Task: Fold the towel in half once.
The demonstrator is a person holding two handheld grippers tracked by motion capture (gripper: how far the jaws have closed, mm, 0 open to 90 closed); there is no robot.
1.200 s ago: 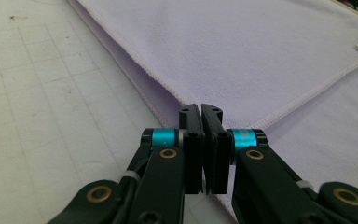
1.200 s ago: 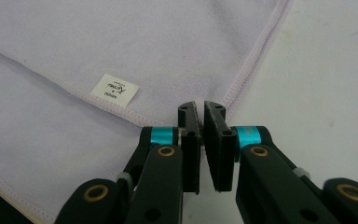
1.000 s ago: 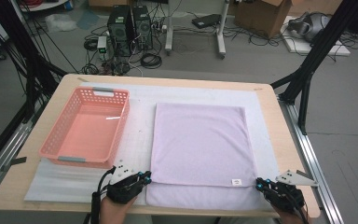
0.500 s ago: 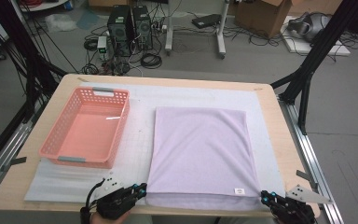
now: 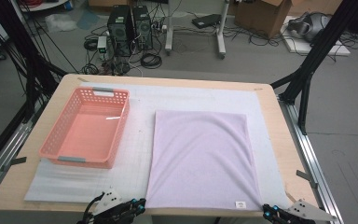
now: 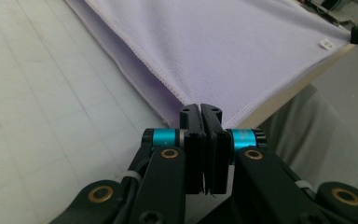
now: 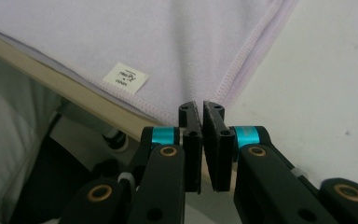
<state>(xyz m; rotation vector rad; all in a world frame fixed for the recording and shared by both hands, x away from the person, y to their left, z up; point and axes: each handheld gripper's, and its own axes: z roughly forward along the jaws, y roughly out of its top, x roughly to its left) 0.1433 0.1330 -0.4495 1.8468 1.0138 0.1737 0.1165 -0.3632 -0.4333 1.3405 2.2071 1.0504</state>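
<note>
A lilac towel [image 5: 200, 154] lies spread flat on the white foam mat [image 5: 135, 149], and its near hem reaches the table's front edge. My left gripper [image 5: 137, 205] is at the near left corner. In the left gripper view the jaws [image 6: 200, 108] are shut on that corner of the towel [image 6: 223, 46]. My right gripper [image 5: 266, 212] is at the near right corner, beside the small white label [image 5: 240, 204]. In the right gripper view its jaws [image 7: 200, 106] are pinched on the hemmed corner of the towel [image 7: 144, 32], right of the label [image 7: 125, 78].
An empty pink plastic basket [image 5: 81, 162] stands on the mat to the left of the towel. The wooden table [image 5: 286, 154] has metal rails along both sides. The person's grey clothing [image 6: 317, 135] lies just beyond the front edge.
Both grippers have moved back toward the table's near edge and dragged the towel with them. Its near hem now sits at the front edge.
</note>
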